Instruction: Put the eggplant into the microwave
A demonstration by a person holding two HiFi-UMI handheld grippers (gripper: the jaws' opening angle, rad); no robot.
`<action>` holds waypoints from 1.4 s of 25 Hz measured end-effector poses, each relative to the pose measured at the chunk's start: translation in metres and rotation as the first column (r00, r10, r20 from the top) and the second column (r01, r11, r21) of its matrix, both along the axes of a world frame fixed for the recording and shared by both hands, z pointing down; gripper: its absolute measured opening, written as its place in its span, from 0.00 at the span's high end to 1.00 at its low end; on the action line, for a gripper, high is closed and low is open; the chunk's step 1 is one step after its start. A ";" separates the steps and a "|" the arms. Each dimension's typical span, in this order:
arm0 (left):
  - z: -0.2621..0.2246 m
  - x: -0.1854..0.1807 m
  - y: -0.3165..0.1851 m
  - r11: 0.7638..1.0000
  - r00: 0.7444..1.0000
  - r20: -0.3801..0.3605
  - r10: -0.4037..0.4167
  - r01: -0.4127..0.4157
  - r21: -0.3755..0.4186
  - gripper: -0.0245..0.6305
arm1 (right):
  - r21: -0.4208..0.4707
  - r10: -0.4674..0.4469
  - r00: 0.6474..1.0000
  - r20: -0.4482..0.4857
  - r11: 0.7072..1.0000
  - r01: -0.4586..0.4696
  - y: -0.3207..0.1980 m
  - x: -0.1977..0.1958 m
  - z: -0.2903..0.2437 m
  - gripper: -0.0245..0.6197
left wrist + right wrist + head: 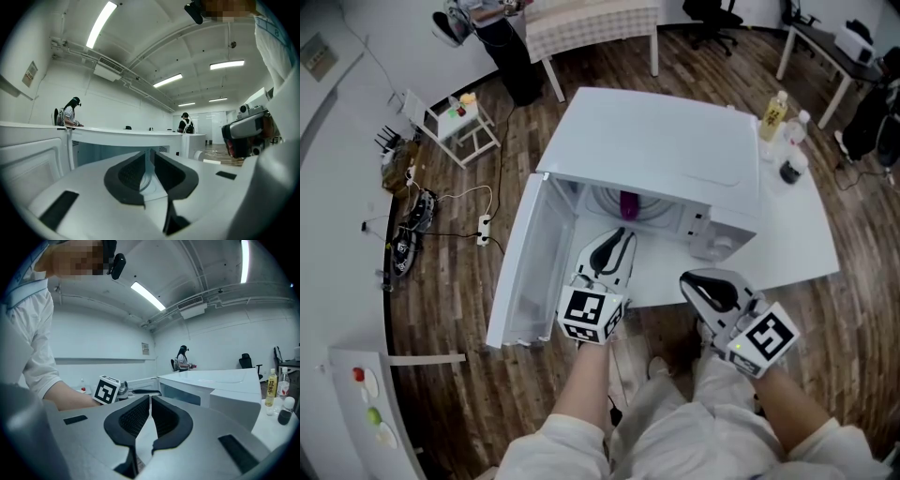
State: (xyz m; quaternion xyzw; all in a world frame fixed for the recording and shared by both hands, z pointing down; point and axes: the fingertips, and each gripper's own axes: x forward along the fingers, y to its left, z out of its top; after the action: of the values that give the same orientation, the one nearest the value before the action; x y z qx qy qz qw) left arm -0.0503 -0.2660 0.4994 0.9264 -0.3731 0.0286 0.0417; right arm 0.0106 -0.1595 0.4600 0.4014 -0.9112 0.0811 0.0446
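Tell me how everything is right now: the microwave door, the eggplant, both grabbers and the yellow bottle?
microwave door, swung wide open.
eggplant, inside the microwave, nothing holding it.
left gripper, jaws nearly together with a thin gap, empty.
right gripper, jaws together, empty.
yellow bottle, standing upright, cap on.

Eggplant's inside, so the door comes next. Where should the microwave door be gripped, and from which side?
Grip the door at its free vertical edge, the end nearest the person, coming from the left. It stands swung wide open, hinged at the microwave's front left corner, so that edge likely gives most leverage.
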 end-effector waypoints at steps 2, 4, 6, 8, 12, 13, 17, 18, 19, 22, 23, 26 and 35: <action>-0.006 0.002 0.008 1.000 1.000 -0.003 0.005 -0.005 0.004 0.90 | 0.008 -0.007 1.000 -0.009 1.000 0.007 0.002 0.003 -0.001 0.91; -0.013 0.006 0.017 1.000 1.000 -0.006 0.013 -0.013 0.009 0.92 | 0.016 -0.016 1.000 -0.018 1.000 0.017 0.004 0.006 -0.003 0.91; -0.022 0.009 0.026 1.000 1.000 -0.012 0.020 -0.020 0.015 0.95 | 0.020 -0.016 1.000 -0.007 1.000 0.016 0.003 0.007 -0.009 0.91; -0.031 0.012 0.036 0.999 0.999 -0.020 0.027 -0.026 0.023 0.96 | 0.022 -0.015 1.000 -0.002 1.000 0.016 0.003 0.009 -0.013 0.91; -0.046 0.014 0.055 0.998 0.999 -0.032 0.037 -0.035 0.047 0.96 | 0.040 -0.024 1.000 -0.006 0.999 0.025 0.004 0.011 -0.022 0.91; -0.049 0.014 0.059 0.998 0.999 -0.032 0.039 -0.037 0.052 0.96 | 0.050 -0.028 1.000 -0.008 0.998 0.028 0.004 0.010 -0.025 0.91; -0.063 0.014 0.074 0.997 0.998 -0.045 0.051 -0.048 0.067 0.96 | 0.089 -0.039 0.999 -0.014 0.995 0.040 0.007 0.009 -0.036 0.91; -0.067 0.015 0.079 0.996 0.997 -0.048 0.055 -0.051 0.069 0.96 | 0.095 -0.039 0.999 -0.014 0.995 0.040 0.008 0.009 -0.038 0.91; -0.070 0.016 0.083 0.996 0.997 -0.051 0.059 -0.055 0.072 0.96 | 0.100 -0.040 0.999 -0.014 0.994 0.041 0.009 0.009 -0.039 0.91; -0.081 0.016 0.094 0.994 0.996 -0.064 0.069 -0.064 0.085 0.96 | 0.116 -0.044 0.999 -0.017 0.992 0.046 0.013 0.006 -0.045 0.91; -0.083 0.016 0.098 0.994 0.995 -0.069 0.072 -0.066 0.086 0.96 | 0.121 -0.044 0.999 -0.018 0.992 0.046 0.015 0.006 -0.046 0.91; -0.090 0.014 0.109 0.994 0.994 -0.080 0.077 -0.070 0.086 0.96 | 0.125 -0.047 0.999 -0.020 0.991 0.049 0.020 0.004 -0.049 0.91; -0.100 0.008 0.130 0.990 0.993 -0.066 0.102 -0.095 0.100 0.96 | 0.144 -0.053 0.998 -0.019 0.988 0.055 0.030 0.001 -0.057 0.91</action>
State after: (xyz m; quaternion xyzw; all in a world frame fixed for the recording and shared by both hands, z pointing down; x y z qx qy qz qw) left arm -0.0420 -0.1355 0.3999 0.9451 -0.3260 -0.0204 0.0087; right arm 0.0116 -0.1299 0.4026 0.3794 -0.9248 0.0107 0.0245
